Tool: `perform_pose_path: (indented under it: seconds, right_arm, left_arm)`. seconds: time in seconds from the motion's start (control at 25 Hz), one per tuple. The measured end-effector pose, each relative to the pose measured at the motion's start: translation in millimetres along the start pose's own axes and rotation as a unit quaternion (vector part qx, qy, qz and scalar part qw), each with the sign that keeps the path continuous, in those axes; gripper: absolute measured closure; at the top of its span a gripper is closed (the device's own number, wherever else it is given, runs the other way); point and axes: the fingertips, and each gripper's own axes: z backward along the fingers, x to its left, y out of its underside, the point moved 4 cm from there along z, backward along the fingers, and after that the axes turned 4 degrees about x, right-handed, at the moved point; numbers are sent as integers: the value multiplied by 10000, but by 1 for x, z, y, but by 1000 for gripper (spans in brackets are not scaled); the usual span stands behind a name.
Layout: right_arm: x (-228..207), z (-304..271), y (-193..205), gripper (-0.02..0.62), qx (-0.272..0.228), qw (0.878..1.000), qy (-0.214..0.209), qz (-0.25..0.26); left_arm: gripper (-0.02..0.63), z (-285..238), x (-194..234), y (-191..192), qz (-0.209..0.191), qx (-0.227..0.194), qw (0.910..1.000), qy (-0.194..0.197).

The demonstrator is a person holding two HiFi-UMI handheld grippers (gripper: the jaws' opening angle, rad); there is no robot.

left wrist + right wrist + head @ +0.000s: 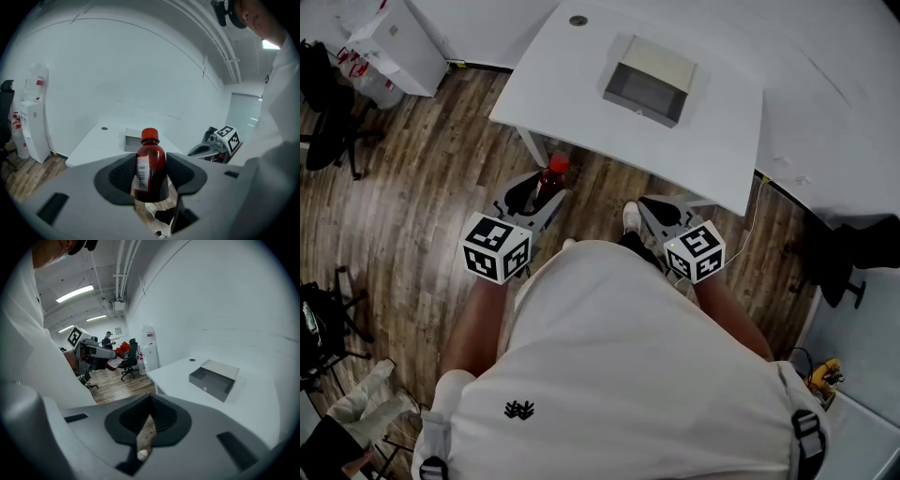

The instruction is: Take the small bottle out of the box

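Red-capped small bottle (151, 168) stands upright, clamped in your left claw (542, 195) over the wood floor, well apart from the open box (639, 110) on the table (581, 84) ahead. Your right claw (149, 411) is closed, empty.

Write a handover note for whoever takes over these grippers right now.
Left gripper: shut on the bottle, held over the floor, short of the table.
Right gripper: fingers shut, empty.
Box: open on the table, looks empty.
Done: bottle is out of the box.
Left: probably only setting the bottle down somewhere.
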Motion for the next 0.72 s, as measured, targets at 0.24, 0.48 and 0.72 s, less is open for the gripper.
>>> perform_pose_path:
  seconds: [0.24,0.48,0.72]
  right_arm:
    - [-5,1,4,589,0,10000,-9,-39]
    - [-17,5,8,589,-15,10000,1,-97]
    - [-44,10,11,589,-57,9998,27,-169]
  left_arm:
    - [399,-5,-2,2,23,70,10000,-16]
    - [399,-18,-7,-2,29,128,9999,-1]
    - [399,-45,-11,-10,62,165,9998,1]
